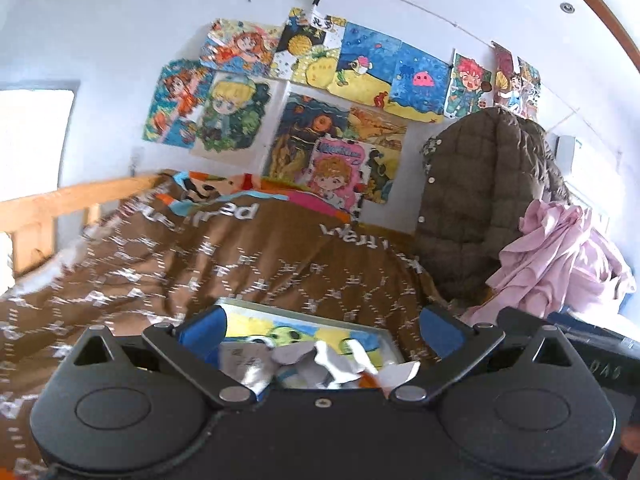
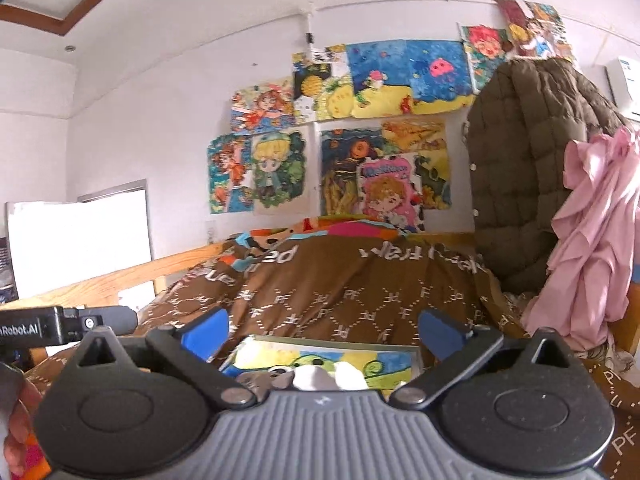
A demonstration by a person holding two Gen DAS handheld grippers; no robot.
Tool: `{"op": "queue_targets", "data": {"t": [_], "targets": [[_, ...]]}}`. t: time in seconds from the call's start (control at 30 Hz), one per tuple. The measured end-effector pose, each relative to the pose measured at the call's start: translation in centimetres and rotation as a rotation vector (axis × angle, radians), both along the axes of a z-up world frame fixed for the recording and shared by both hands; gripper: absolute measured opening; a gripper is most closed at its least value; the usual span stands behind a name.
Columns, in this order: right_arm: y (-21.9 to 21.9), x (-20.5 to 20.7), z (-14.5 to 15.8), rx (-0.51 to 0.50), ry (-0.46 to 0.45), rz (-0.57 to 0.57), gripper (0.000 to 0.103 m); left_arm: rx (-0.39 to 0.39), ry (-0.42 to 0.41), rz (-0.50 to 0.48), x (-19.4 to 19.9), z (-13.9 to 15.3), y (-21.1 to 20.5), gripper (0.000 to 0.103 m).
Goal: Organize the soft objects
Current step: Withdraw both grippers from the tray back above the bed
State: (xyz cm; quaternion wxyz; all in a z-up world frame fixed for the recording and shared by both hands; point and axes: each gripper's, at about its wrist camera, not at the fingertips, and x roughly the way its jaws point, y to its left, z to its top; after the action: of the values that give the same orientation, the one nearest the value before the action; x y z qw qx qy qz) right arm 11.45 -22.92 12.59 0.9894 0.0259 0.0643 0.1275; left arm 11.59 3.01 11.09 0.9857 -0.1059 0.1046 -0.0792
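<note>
A brown patterned quilt (image 1: 200,264) covers the bed (image 2: 340,292) ahead of both grippers. My left gripper (image 1: 322,320) is open, its blue pads wide apart with nothing between them. A painted picture panel (image 1: 320,332) lies on the quilt just beyond it, with crumpled white paper or cloth (image 1: 320,364) on top. My right gripper (image 2: 324,328) is open too and holds nothing. The same painted panel (image 2: 340,356) shows under it, with a small grey and white soft thing (image 2: 304,378) at the gripper's base. A pink cloth (image 2: 600,240) and a brown padded jacket (image 2: 528,160) hang at the right.
A wooden bed rail (image 2: 120,276) runs along the left side. Colourful drawings (image 1: 320,80) cover the white wall behind the bed. A bright patterned pillow or blanket (image 2: 320,228) lies at the head. The left gripper's body (image 2: 60,326) and a hand (image 2: 20,420) show at the right view's left edge.
</note>
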Motion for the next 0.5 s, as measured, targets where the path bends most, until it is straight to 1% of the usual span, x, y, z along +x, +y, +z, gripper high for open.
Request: {"op": "queue_targets", "data": {"t": [0.2,0.33,0.43,0.5], "targets": [[2.0,-2.3,-0.7,-0.024,0.018,0.018,0.103,0.095,-0.009,0.084,-4.0,-1.3,0.9,0.102],[3.0,-3.4,-1.8,-0.027,0.036,0.015,0.103,0.154,0.029,0.098,-5.4,-2.9,1.3,0.102],[3.7,-3.9,-2.9,-0.051,0.055,0.002,0.103,0.167,0.051,0.121,-5.7,-4.0,1.7,0.102],[4.0,-4.0,-4.1,-0.070,0.076,-0.004,0.103,0.161,0.102,0.155,-5.3,-4.9,2.1,0.102]]}}
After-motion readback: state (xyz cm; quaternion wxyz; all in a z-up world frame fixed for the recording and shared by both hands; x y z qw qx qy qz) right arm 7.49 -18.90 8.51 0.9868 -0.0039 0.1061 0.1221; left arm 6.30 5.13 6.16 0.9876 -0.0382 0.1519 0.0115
